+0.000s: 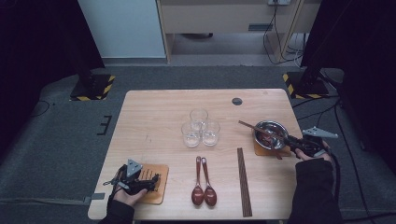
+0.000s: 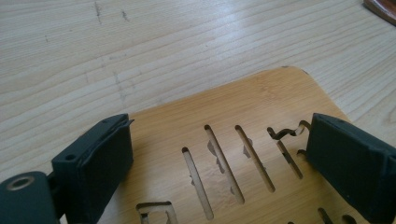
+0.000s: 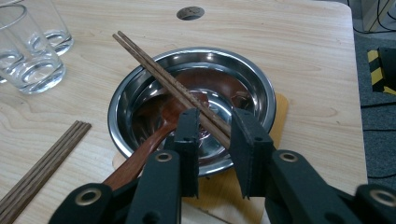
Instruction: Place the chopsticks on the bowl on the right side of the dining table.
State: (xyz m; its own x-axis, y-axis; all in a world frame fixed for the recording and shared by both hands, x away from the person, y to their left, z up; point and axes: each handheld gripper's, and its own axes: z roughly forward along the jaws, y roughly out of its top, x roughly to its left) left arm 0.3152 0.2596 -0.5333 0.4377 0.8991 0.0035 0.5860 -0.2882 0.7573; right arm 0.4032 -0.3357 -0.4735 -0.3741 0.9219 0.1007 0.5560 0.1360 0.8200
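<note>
The wooden bench (image 1: 154, 116) carries three glasses (image 1: 200, 127) at its middle, two spoons (image 1: 203, 184) and a pair of chopsticks (image 1: 243, 182) near the front edge, and at the right a steel bowl (image 3: 140, 88) on a mat (image 3: 280, 109). Across that bowl lies a second pair of chopsticks (image 3: 154, 65), propped on the rim with their far ends pointing toward the glasses, and a wooden spoon (image 3: 149, 140) rests inside with its handle over the near rim. The right gripper (image 3: 215, 140) has its fingers narrowed around the near end of the propped chopsticks, which pass between the pads; whether the pads already press on them I cannot tell. The risk, as I judge it, is that the two thin sticks roll apart or one slips out if the grip lands off-centre, or that lifting drags the spoon handle and tips the light bowl off its mat. The left gripper (image 2: 219, 163) rests with fingers spread wide and released over a slotted wooden mat (image 2: 261, 102) at the front left, holding nothing.
</note>
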